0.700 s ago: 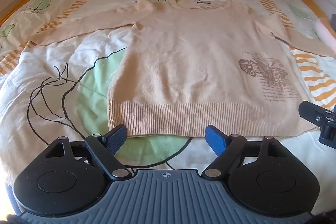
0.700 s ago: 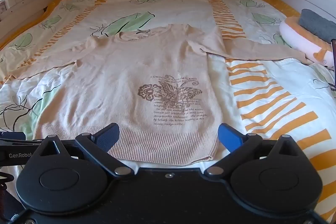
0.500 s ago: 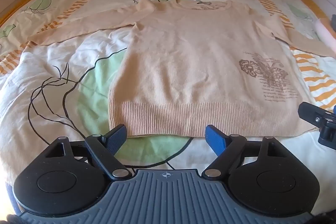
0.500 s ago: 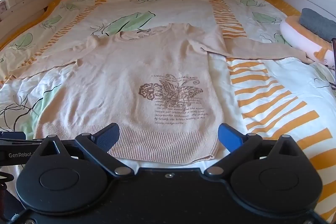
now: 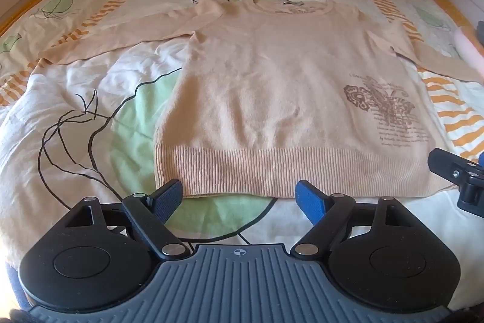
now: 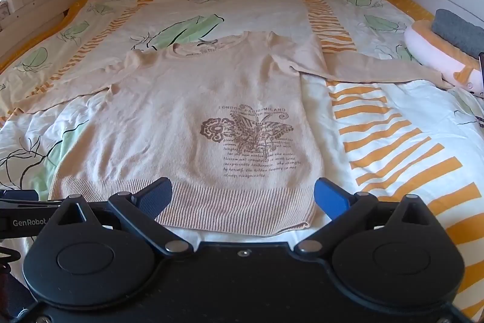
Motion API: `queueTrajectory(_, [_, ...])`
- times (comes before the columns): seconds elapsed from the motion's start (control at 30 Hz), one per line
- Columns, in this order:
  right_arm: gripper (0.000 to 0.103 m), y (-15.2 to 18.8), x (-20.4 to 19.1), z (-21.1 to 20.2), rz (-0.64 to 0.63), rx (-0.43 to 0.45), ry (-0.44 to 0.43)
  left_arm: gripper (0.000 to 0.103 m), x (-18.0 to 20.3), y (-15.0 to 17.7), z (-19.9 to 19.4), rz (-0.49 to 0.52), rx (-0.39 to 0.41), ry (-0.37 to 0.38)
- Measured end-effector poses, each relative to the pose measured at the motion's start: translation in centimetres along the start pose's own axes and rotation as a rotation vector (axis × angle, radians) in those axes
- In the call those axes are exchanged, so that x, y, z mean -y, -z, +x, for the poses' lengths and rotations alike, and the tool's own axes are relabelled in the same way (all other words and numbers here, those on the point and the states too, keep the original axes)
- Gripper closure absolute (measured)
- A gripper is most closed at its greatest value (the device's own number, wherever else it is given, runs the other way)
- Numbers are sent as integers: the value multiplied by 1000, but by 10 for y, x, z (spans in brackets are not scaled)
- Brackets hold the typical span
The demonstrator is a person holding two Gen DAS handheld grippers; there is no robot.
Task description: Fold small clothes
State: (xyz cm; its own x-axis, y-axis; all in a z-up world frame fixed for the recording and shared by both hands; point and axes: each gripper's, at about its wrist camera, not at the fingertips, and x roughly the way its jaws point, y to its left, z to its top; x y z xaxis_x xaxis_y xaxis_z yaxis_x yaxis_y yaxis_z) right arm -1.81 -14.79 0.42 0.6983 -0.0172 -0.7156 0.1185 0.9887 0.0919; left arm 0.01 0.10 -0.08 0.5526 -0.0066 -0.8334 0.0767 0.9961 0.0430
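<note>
Almost nothing had changed since the earlier frames. The beige sweater [image 5: 272,87] lay flat and face up on the bed's leaf-and-stripe duvet [image 5: 75,117], neckline at the far end, ribbed hem nearest the cameras, both sleeves spread out to left and right. In both views the sweater sat a shade lower in the frame than it had a moment before, by very little; its outline and folds were unchanged.

The left claw [image 5: 240,197] hung just short of the hem's left half, jaws wide apart with only duvet between them and nothing gripped, the same spread as before. The right claw [image 6: 243,197] hovered over the hem's right part, below the brown butterfly print [image 6: 246,130], its jaws spread wide and empty too; the ribbed hem showed in the gap between them, and whether the tips touched the cloth could not be told. At the far right edge of the bed lay a pink and orange cushion [image 6: 435,50] with a grey folded cloth [image 6: 456,31] on it.
</note>
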Motion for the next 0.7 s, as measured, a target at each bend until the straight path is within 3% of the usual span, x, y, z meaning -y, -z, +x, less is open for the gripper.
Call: queueTrajectory(0.7, [3,-2,-3,4,-7,-13,-10,22,-1,-2,5,-18,-14,5])
